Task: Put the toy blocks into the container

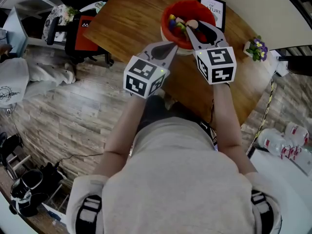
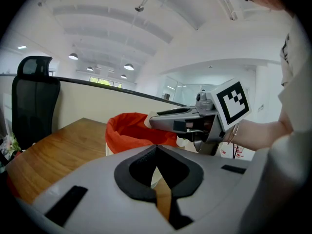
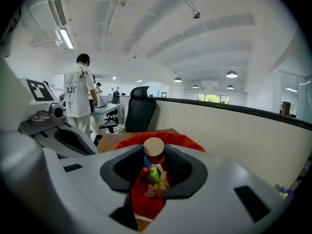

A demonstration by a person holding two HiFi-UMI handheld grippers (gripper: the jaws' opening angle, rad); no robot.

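Gripping a round, pale-ended block in my right claw above the red container on the wooden table, where other coloured toy blocks already lie, I have my left claw clenched on nothing just beside its rim.

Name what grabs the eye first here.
A red container sits on the wooden table, with coloured blocks heaped inside. The right gripper holds a round block with a pale end over it. The left gripper hovers shut and empty by its rim.
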